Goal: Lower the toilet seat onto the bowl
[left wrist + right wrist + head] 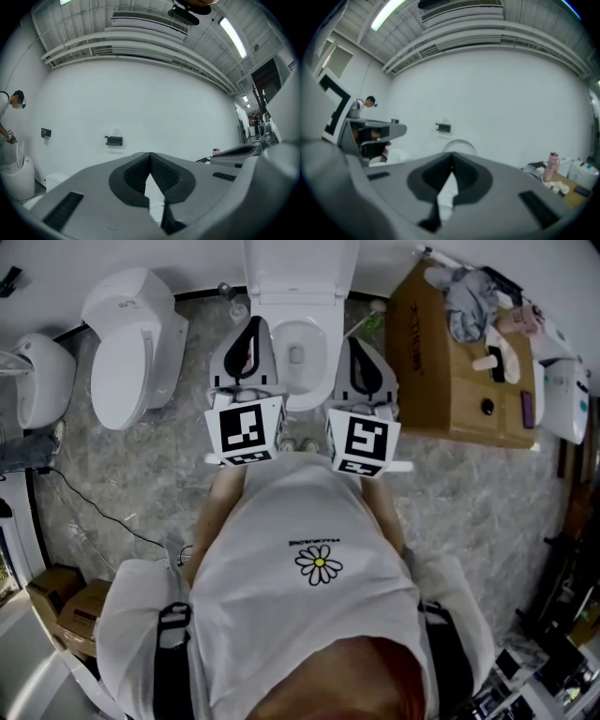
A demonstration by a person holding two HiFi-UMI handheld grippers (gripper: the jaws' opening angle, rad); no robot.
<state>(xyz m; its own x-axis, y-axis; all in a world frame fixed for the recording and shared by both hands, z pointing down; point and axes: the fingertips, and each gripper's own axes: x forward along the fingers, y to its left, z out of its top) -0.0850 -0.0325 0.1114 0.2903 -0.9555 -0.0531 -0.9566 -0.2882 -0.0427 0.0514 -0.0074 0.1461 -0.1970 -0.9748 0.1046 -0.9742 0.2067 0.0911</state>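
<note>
Toilet seat [300, 287] standing raised just ahead of both tips, left tool [251, 332] and right tool [362, 351] hovering either side of the open bowl [298, 381], each pressed together, pinching nothing, pointing toward the wall [154, 108].

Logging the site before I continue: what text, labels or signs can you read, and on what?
Nothing reads clearly.
Print above the daisy on the shirt: upside down, too small.
Print on the cardboard box: blurred, unreadable.
Mark on the spare toilet lid: unreadable.
Cubes on left gripper and right gripper: square codes, no words.
</note>
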